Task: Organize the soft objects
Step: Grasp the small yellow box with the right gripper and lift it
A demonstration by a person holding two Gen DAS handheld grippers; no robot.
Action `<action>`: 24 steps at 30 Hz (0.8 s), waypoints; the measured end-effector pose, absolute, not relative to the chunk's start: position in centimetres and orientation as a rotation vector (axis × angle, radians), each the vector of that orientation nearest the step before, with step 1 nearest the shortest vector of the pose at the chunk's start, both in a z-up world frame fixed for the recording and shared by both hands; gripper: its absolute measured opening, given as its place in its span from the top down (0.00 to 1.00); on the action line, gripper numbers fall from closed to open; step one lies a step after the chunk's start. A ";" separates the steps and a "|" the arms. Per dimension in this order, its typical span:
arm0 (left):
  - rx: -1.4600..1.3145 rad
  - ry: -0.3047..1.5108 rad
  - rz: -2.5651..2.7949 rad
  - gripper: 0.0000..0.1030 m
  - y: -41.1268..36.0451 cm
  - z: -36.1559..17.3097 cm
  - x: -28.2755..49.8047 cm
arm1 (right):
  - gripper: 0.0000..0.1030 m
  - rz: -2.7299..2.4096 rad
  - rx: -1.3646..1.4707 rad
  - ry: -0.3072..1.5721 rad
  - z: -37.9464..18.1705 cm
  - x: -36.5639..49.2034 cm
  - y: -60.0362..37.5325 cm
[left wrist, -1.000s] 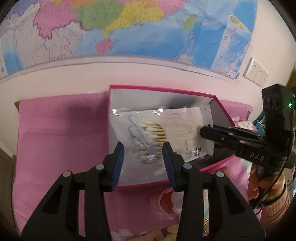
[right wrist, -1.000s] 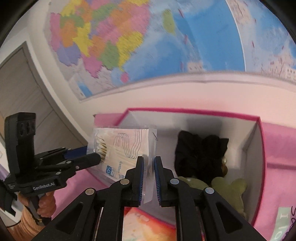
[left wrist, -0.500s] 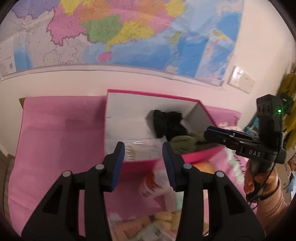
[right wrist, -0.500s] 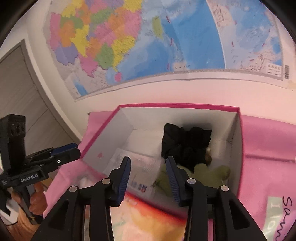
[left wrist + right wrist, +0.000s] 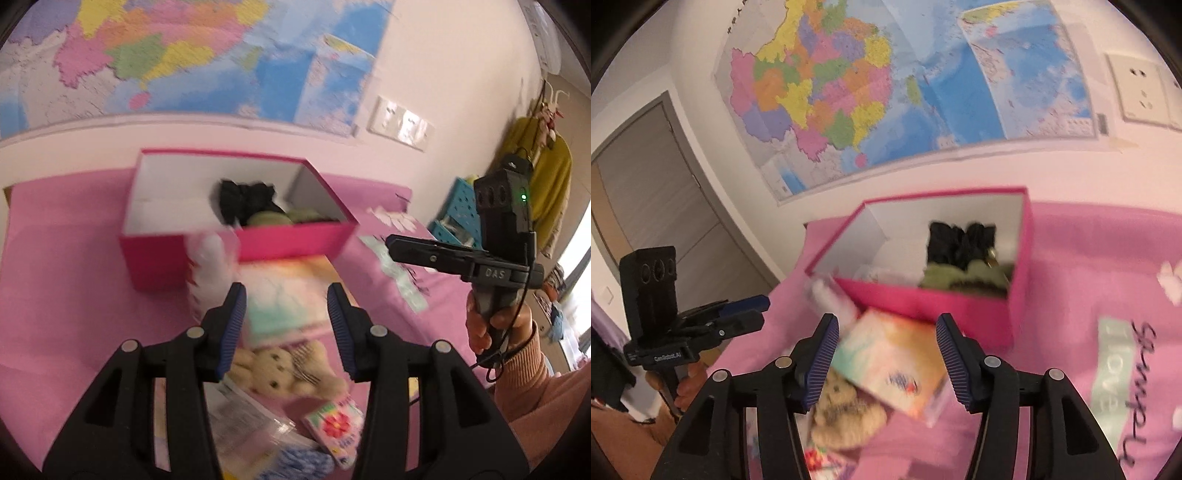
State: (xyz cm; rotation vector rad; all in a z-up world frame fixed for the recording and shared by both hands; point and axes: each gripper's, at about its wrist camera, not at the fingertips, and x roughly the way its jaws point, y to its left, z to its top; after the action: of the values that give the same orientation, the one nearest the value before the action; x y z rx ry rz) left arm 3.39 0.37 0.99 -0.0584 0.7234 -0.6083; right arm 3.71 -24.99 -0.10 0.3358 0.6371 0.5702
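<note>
Standing on a pink cloth (image 5: 74, 295), a pink box (image 5: 295, 240) with a white interior holds a black soft item (image 5: 243, 199) at its far right, with a green soft item (image 5: 284, 218) just in front of it toward the near wall. In the right wrist view the same box (image 5: 960, 302) shows the black item (image 5: 960, 243) at 12 o'clock of the green one (image 5: 964, 277), and a pale packet (image 5: 882, 273) lies at 9 o'clock of both; its details are blurred.

The left gripper (image 5: 286, 314) has its jaws moderately apart, having just opened a little further, with nothing pressed between the pads. Seen between them, lower down on the cloth, are a pastel tissue pack (image 5: 280, 295) and, at 6 o'clock of it, a beige teddy bear (image 5: 280, 373). A white soft item (image 5: 210, 266) leans at the box's front wall, at 11 o'clock of the left gripper.

The right gripper (image 5: 886, 354) has its jaws wide and has just been opening; nothing is gripped. The tissue pack (image 5: 894, 365) appears between the pads without contact, tilted, and the teddy bear (image 5: 846, 413) lies at 7 o'clock of it.

A small flowered packet (image 5: 336, 424) lies at 5 o'clock of the bear. A wall map (image 5: 886, 92) hangs above the box.
</note>
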 end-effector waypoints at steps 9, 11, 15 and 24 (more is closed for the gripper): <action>-0.012 0.821 -0.641 0.54 -3.3 -2.4 1.9 | 0.45 0.514 0.402 0.754 -5.1 0.3 -27.2; -0.005 0.834 -0.646 0.54 -4.0 -2.9 1.6 | 0.45 0.499 0.404 0.776 -6.1 -0.4 -27.5; 0.019 0.882 -0.697 0.54 -5.9 -4.3 0.8 | 0.45 0.468 0.409 0.824 -7.7 -1.5 -28.2; 0.085 0.955 -0.844 0.54 -9.7 -6.2 -1.2 | 0.45 0.467 0.401 0.916 -10.4 -4.3 -28.5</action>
State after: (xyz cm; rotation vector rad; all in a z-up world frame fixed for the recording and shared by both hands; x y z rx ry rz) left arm -1.21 -9.70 -6.19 0.0855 0.9551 -0.8445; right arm -4.26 -28.54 -10.38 0.4013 0.9159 0.4666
